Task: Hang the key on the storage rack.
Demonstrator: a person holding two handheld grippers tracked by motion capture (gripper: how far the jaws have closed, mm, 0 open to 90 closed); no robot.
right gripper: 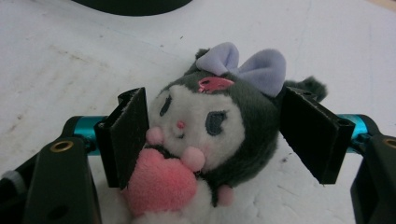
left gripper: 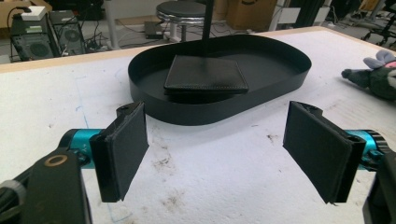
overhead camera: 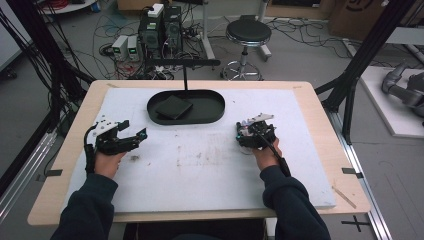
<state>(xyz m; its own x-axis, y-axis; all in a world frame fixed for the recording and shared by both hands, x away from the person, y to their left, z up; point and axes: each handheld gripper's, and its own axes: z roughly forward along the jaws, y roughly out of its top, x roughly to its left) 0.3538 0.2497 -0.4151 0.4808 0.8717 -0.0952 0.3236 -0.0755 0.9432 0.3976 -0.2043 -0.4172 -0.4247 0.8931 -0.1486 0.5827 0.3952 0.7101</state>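
Observation:
A plush toy (right gripper: 205,126) with a dark hood, a lilac bow and a pink heart lies on the white table mat. My right gripper (right gripper: 212,126) is lowered over it with one pad on each side of its head. The pads (right gripper: 128,135) stand at the fur without squeezing it, so the gripper is open. From above, the right gripper (overhead camera: 243,133) sits right of centre. My left gripper (overhead camera: 133,128) hovers open at the left with nothing between its pads (left gripper: 123,149). It faces a black oval tray (left gripper: 196,114) that holds a black wallet (left gripper: 205,74). The plush (left gripper: 378,77) also lies off to its right.
The oval tray (overhead camera: 215,116) with the wallet (overhead camera: 173,107) sits at the back middle of the mat (overhead camera: 200,170). A thin black pole (overhead camera: 185,75) rises from it. Beyond the table are a stool (overhead camera: 248,32), computer boxes and cables.

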